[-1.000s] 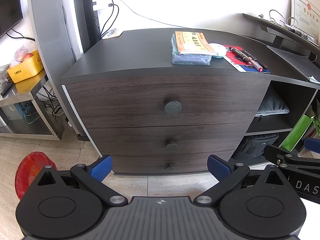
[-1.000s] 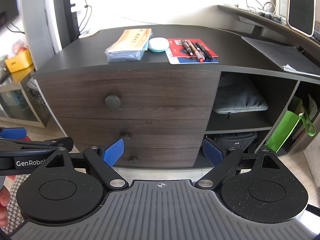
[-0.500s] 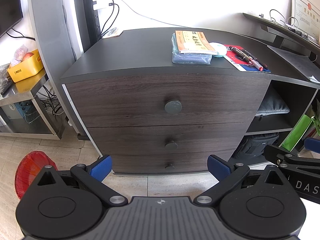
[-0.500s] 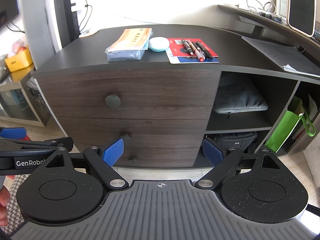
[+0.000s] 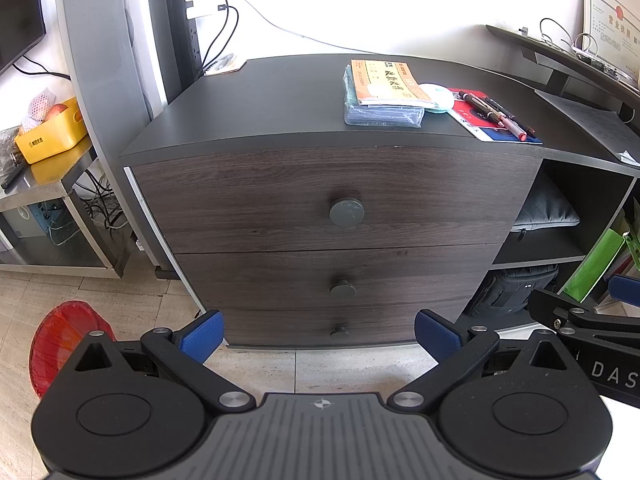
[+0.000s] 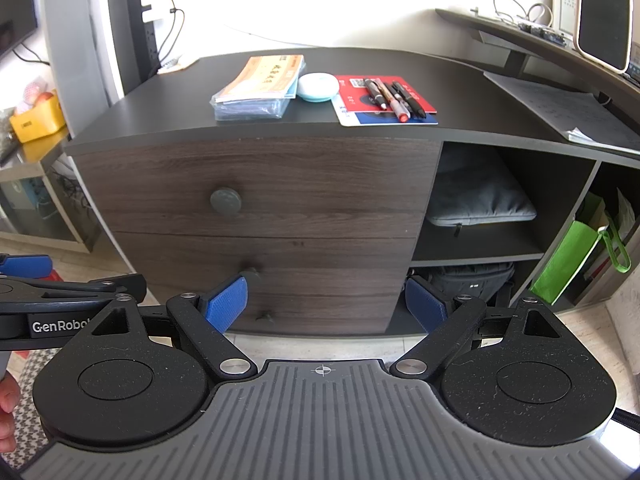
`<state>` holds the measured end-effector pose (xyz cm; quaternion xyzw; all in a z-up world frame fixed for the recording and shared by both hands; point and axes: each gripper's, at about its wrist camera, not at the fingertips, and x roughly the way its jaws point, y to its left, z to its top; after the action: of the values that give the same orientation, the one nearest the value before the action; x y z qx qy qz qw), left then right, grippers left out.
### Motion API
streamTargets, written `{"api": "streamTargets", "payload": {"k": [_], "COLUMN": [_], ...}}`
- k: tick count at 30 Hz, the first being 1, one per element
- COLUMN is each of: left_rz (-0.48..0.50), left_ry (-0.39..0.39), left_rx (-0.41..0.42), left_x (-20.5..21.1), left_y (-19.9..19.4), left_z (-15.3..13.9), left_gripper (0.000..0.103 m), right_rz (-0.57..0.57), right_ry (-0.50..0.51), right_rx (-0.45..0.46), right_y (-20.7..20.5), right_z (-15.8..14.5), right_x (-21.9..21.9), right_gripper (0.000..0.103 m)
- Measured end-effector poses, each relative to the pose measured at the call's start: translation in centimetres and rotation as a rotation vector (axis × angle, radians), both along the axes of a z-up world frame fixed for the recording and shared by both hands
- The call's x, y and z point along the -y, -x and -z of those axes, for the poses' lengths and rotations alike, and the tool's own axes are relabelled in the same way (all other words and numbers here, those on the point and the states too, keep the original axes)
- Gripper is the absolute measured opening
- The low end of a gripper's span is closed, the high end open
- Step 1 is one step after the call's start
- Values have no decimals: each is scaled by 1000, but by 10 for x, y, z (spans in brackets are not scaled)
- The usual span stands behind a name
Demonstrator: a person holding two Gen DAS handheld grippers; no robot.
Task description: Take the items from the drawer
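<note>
Three dark wood-grain drawers with round grey knobs sit closed, contents hidden, in the cabinet ahead, while the left gripper and right gripper hover before them, blue-padded jaws spread, empty

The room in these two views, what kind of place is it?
Probably a small office: a dark wood-grain three-drawer cabinet topped with pens on a red and blue booklet, a framed certificate on the wall, and a grey laptop sleeve shelved beside it.

pale tiled floor, white wall, steel side table.
</note>
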<state>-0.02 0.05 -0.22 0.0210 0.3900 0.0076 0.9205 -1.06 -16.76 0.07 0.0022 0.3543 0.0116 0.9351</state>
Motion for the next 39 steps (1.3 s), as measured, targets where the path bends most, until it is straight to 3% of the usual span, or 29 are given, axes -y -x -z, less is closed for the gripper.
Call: {"api": "streamTargets", "payload": {"k": [19,39], "left_rz": [14,36], "left_ry": [9,91], "left_rx": [-25,-105], "left_x": [5,0], "left_y": [-9,-35], "left_z": [7,31], "left_gripper": [101,101], "right_rz": [4,60], "right_ry": [-3,-10], "right_rx": [-20,-45], "right_y": [-2,-16], "right_z": [5,22], "right_x": [4,20], "right_gripper": [91,91]}}
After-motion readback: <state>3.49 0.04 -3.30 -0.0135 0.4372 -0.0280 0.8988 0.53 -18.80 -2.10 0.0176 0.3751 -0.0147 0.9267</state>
